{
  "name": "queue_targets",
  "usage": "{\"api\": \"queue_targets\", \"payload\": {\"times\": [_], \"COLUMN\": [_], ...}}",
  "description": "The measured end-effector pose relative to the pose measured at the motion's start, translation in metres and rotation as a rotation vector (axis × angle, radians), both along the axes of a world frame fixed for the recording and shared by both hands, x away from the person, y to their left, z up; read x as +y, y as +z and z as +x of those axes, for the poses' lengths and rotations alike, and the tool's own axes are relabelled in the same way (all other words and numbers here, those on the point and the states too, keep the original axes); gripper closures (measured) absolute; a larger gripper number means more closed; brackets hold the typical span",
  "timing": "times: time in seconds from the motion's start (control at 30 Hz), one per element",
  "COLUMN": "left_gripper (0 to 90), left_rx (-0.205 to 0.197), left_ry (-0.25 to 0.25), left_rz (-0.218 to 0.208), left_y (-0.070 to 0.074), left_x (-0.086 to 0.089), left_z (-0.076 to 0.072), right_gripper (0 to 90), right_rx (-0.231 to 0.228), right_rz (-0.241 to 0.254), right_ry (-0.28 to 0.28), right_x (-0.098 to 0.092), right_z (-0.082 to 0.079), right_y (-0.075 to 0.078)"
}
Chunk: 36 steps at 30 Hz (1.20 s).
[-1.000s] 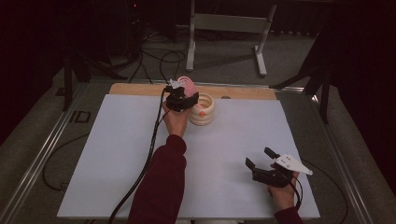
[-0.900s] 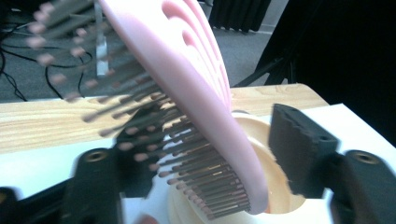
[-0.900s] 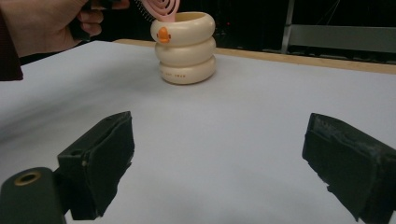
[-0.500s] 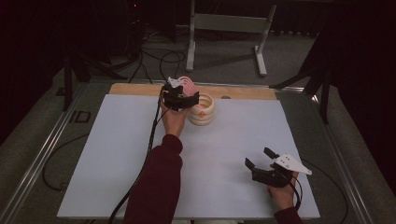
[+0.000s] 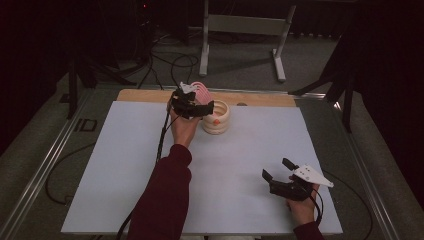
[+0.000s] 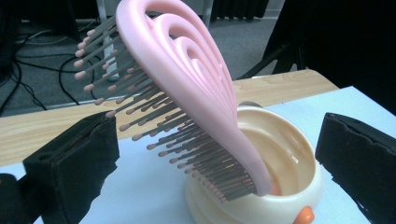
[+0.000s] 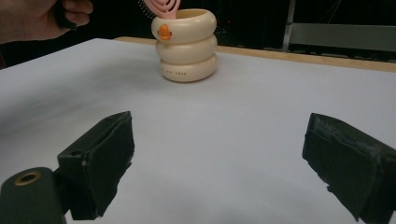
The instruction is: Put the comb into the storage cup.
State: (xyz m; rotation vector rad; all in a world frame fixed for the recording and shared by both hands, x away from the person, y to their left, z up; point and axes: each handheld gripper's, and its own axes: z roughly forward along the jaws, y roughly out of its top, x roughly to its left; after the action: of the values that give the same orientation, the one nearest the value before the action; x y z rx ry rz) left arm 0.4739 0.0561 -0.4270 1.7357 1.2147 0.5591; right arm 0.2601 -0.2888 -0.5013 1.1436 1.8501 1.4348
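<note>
A pink hairbrush stands tilted with its handle end inside a cream ringed cup that has a small orange knob on its side. My left gripper is open, one jaw on each side of the brush; the bristle tips come close to the left jaw. From above, the left gripper hovers just left of the cup at the table's far middle, with the brush head behind it. My right gripper rests open near the front right with nothing in it, facing the cup.
A white sheet covers the table, with a wooden strip along its far edge. Metal rails run down both sides. A metal stand and cables lie on the floor beyond. A dark red sleeve crosses the front middle.
The left hand and gripper have shifted only slightly beside the cup. The right gripper has stayed where it was.
</note>
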Motion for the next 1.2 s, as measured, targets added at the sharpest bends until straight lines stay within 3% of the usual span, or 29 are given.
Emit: {"api": "queue_targets", "payload": {"times": [0.2,0.37,1.2], "left_gripper": [0.2,0.2,0.3], "left_rx": [-0.019,-0.033,-0.067], "left_ry": [-0.006,-0.029,-0.111], "left_rz": [-0.001,0.03,0.007], "left_y": [0.005,0.007,0.008], "left_x": [0.004,0.006,0.042], "left_z": [-0.004,-0.009,-0.039], "right_gripper": [8.9,8.9,8.9], "right_rx": [0.001,-0.001,0.005], "right_rz": [0.0,-0.004,-0.014], "right_ry": [-0.002,-0.001,-0.002], "right_x": [0.0,0.0,0.0], "right_z": [0.0,0.0,-0.001], "right_y": [0.0,0.0,-0.002]}}
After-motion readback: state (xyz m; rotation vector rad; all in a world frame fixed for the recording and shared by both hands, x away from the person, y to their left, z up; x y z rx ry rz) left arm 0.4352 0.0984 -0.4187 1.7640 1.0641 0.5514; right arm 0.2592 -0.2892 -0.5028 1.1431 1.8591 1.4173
